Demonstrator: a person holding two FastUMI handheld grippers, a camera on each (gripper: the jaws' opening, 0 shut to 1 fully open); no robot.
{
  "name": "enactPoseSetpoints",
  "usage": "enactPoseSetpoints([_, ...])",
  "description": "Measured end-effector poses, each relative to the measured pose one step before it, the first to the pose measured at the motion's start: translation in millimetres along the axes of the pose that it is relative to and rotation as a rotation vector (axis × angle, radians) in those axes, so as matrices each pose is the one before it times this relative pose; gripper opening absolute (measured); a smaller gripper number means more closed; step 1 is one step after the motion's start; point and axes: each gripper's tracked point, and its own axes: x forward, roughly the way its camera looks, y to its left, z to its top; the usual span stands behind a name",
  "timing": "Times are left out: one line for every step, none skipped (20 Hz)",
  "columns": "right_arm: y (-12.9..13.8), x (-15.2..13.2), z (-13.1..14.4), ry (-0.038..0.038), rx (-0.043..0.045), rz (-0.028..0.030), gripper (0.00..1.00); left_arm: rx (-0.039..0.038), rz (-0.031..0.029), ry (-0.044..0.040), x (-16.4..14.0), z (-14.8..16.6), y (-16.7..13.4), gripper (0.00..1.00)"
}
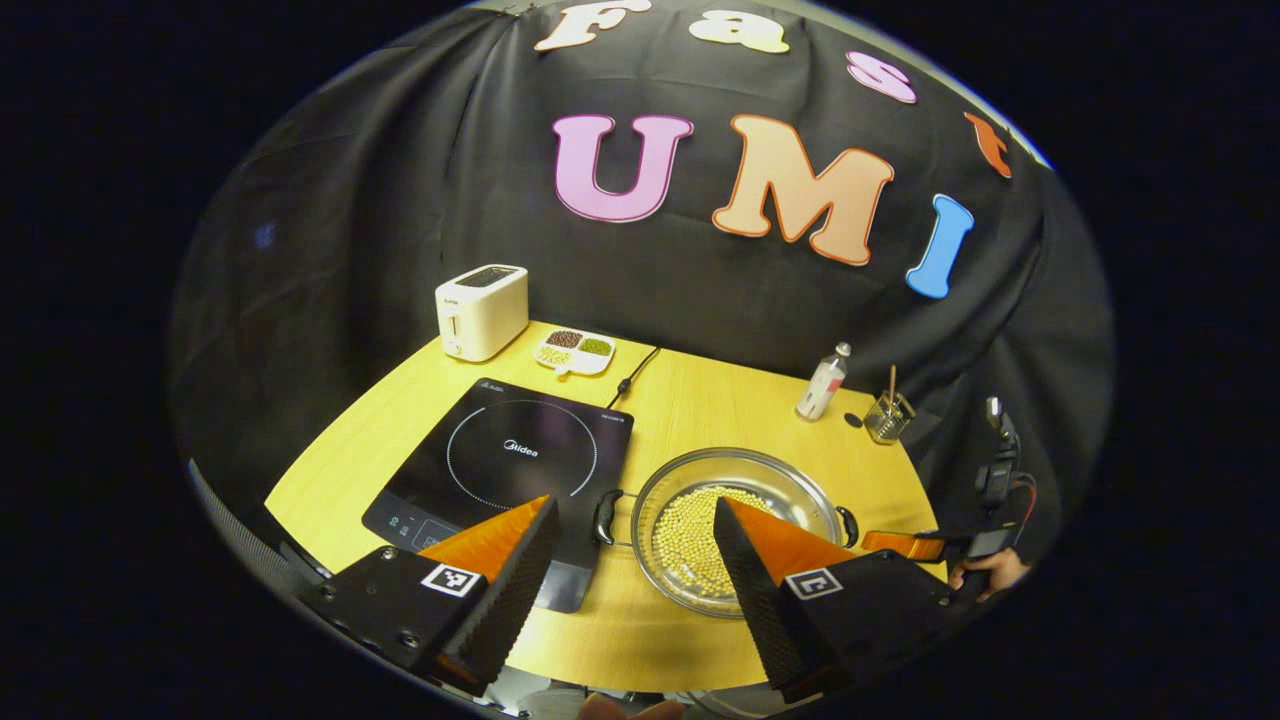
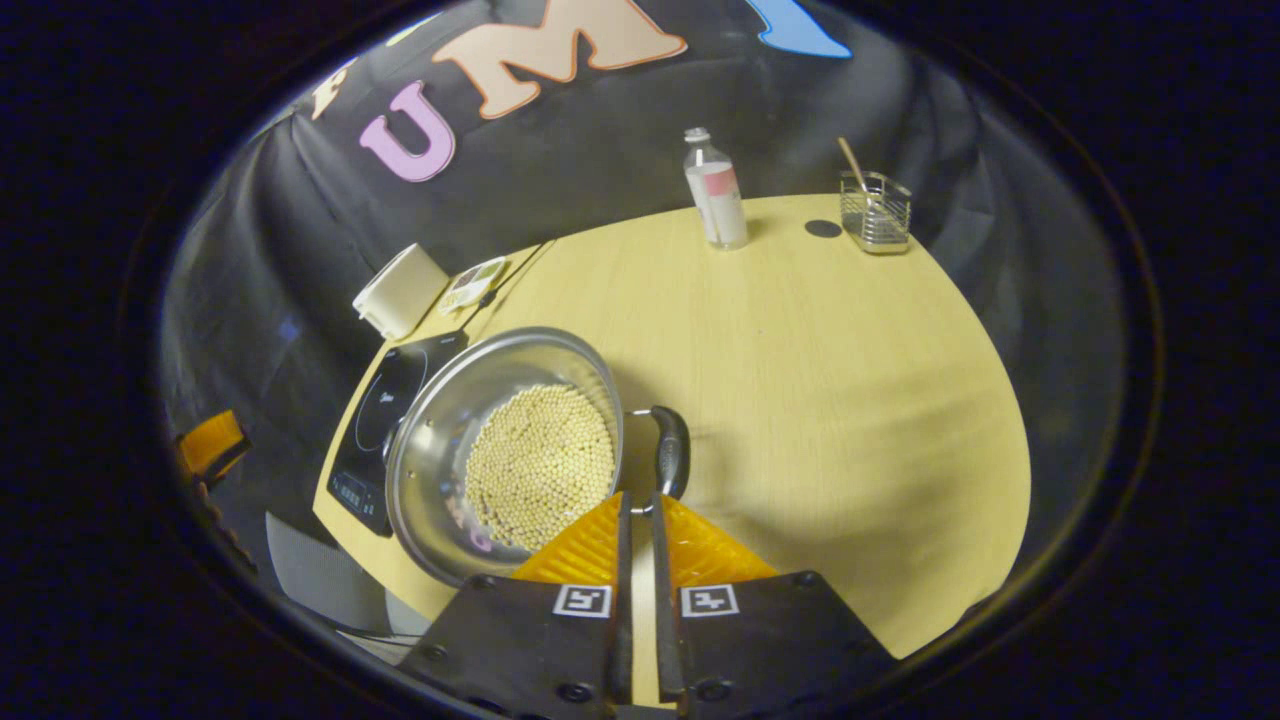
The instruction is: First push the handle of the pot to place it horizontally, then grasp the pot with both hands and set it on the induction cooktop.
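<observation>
pot (image 1: 735, 525) holds pale beans, standing beyond the wide-open, empty left gripper (image 1: 635, 520) – induction cooktop (image 1: 505, 470) just past its left finger. right gripper (image 2: 637, 500) nearly closed, gripping nothing, tips at the pot handle (image 2: 670, 452); bare table (image 2: 850, 400) ahead.

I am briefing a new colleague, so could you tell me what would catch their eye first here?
The steel pot, its bottom covered in pale yellow beans, sits on the wooden table beside the black induction cooktop. The right gripper, fingers nearly closed, points at the pot's black handle. The left gripper hangs open in front of the pot.
</observation>
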Motion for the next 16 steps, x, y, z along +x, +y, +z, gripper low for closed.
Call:
enactPoseSetpoints([0.00,2.02,0.55,0.00094,0.00776,-0.01400,0.12,0.00522,-0.01446,0.01678,5.65,-3.38,0.18,0.94])
enactPoseSetpoints([-2.92,-2.58,-0.56,-0.00340,0.00821,-0.02241,0.17,-0.00501,-0.02058,0.01626,7.27,-2.89,-0.90,0.94])
enactPoseSetpoints([-0.86,0.95,-0.51,-0.00214,0.00832,-0.02178,0.22,-0.01033,-0.01849,0.01469,5.04,-1.17,0.02,0.94])
enactPoseSetpoints([0.61,0.87,1.56,-0.00031,0.00658,-0.01964,0.35,-0.01004,-0.01853,0.01279,6.71,-2.29,1.34,0.94])
enactPoseSetpoints([2.17,1.11,-1.89,0.00329,0.00028,-0.01100,0.39,-0.00901,-0.01265,0.01228,6.09,-1.81,3.11,0.94])
enactPoseSetpoints([0.78,2.52,-0.56,0.01068,-0.00474,-0.01755,0.47,-0.00947,-0.01271,0.01602,6.81,-3.14,4.07,0.93])
enactPoseSetpoints([-0.91,2.20,-1.18,0.00701,-0.00151,-0.02516,0.55,-0.01137,-0.01670,0.02045,6.40,-2.89,3.56,0.93])
enactPoseSetpoints([0.26,2.07,1.60,0.00128,0.00539,-0.01978,0.55,-0.01018,-0.01637,0.02360,6.38,-4.30,4.32,0.94])
enactPoseSetpoints([0.72,2.44,1.05,-0.00139,0.00744,-0.02463,0.60,-0.00440,-0.01258,0.02548,6.50,-4.21,6.20,0.94])
enactPoseSetpoints([-0.31,3.30,0.88,0.00491,0.00487,-0.02359,0.60,-0.00080,-0.00972,0.02324,8.70,-5.53,6.20,0.93])
enactPoseSetpoints([-1.99,2.82,-1.07,0.00850,0.00707,-0.03117,0.55,-0.00127,-0.01036,0.02180,6.75,-3.67,5.29,0.94])
enactPoseSetpoints([-0.48,2.51,0.96,0.00409,0.01127,-0.02173,0.55,-0.00436,-0.01638,0.01948,7.31,-2.73,4.65,0.94])
enactPoseSetpoints([1.54,2.86,-1.60,0.00693,0.01326,-0.01957,0.60,-0.00727,-0.02184,0.01818,5.93,-2.18,2.28,0.94])
enactPoseSetpoints([2.59,0.93,0.62,0.00264,0.01362,-0.01333,0.60,-0.00596,-0.02306,0.01921,5.67,-1.98,1.77,0.93])
enactPoseSetpoints([2.50,2.81,-1.78,0.00770,0.00538,-0.01632,0.60,-0.00525,-0.02301,0.01417,6.37,-0.24,2.17,0.93])
enactPoseSetpoints([1.68,2.14,-1.80,0.01081,-0.00198,-0.01546,0.56,-0.00785,-0.02191,0.02109,8.15,-2.04,1.32,0.92])
